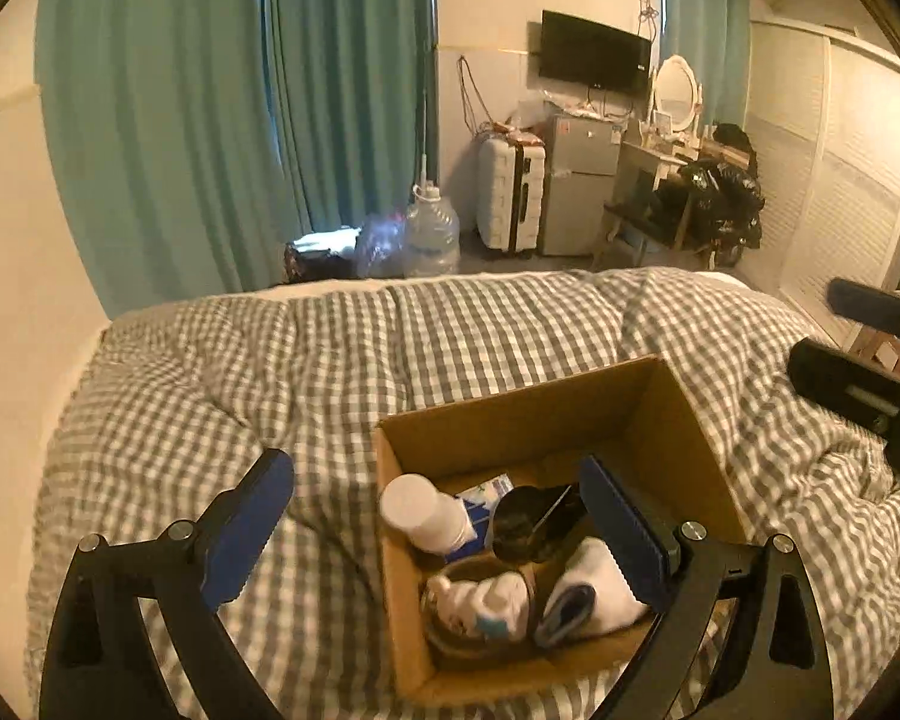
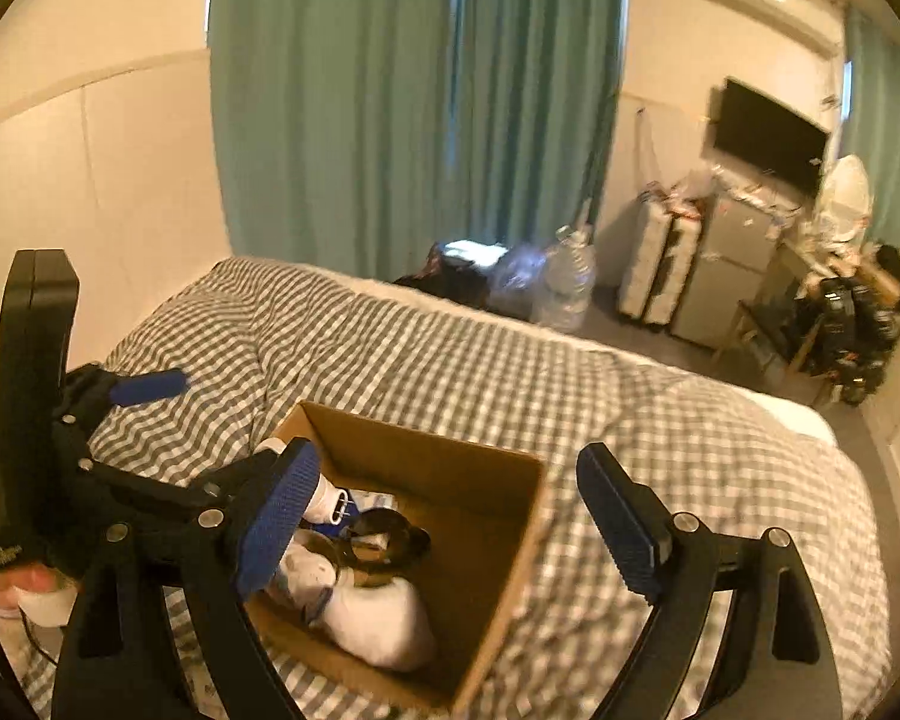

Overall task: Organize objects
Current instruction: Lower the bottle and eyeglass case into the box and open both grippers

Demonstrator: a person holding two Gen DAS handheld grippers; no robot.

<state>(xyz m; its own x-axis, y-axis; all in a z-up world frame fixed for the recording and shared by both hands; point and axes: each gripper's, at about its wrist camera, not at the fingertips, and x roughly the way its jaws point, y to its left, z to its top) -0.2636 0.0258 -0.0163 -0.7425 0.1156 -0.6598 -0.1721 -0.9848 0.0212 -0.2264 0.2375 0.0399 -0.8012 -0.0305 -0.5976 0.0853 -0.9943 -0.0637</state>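
An open cardboard box (image 1: 510, 414) sits on the checked bed cover; it also shows in the right wrist view (image 2: 498, 516). Inside lie a white bottle (image 1: 426, 513), a blue-and-white packet (image 1: 486, 492), dark sunglasses (image 1: 534, 519), a brown belt around a small white item (image 1: 480, 606), and rolled white socks (image 1: 594, 594). My left gripper (image 1: 444, 528) is open and empty above the box's left wall. My right gripper (image 2: 450, 516) is open and empty over the box's right side; it also shows in the left wrist view (image 1: 858, 342). The sunglasses (image 2: 390, 534) and socks (image 2: 378, 618) show below it.
The grey-white checked duvet (image 1: 342, 360) covers the bed. Teal curtains (image 1: 240, 120) hang behind. On the floor beyond stand a water jug (image 1: 431, 231), a white suitcase (image 1: 510, 198), a small fridge (image 1: 579, 186) and a dressing table with black bags (image 1: 720, 198). A wall lies left.
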